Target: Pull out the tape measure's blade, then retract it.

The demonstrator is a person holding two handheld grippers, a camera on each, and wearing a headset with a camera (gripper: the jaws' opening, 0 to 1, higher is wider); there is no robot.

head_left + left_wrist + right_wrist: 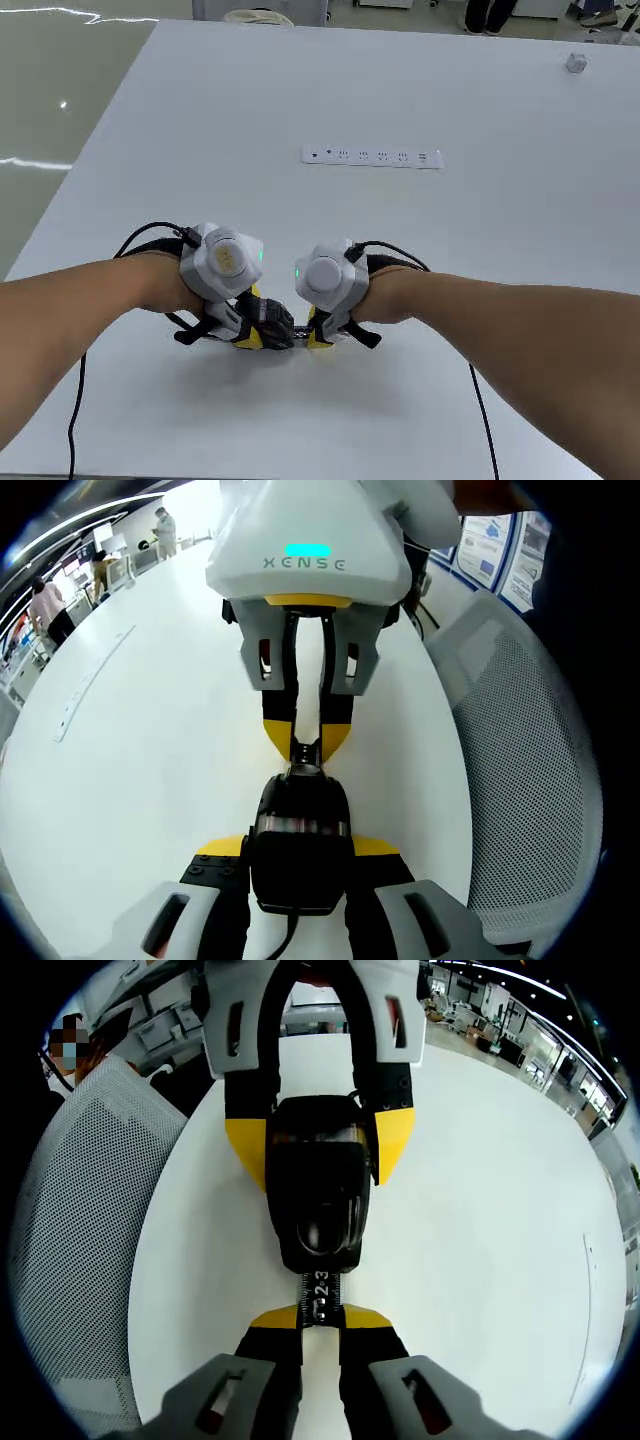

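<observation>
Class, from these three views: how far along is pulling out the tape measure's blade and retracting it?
Done: the left gripper grips the tape measure case and the right gripper pinches the blade. In hand: only a short stretch, marked 2 and 3, is out, so this looks like the start of the pull. Left: probably most of the pull and the retraction.

Wide bare table [450,230] ahead and to both sides. Power strip [372,157] flat across centre, well ahead. Small white object [575,62] near far right corner. Cables [75,410] trailing over near edge. Mesh chair [520,740] just off near edge. Tight between left gripper [255,333] and right gripper [318,338]: tape measure [320,1195] and short blade [321,1300] bridging gap.
</observation>
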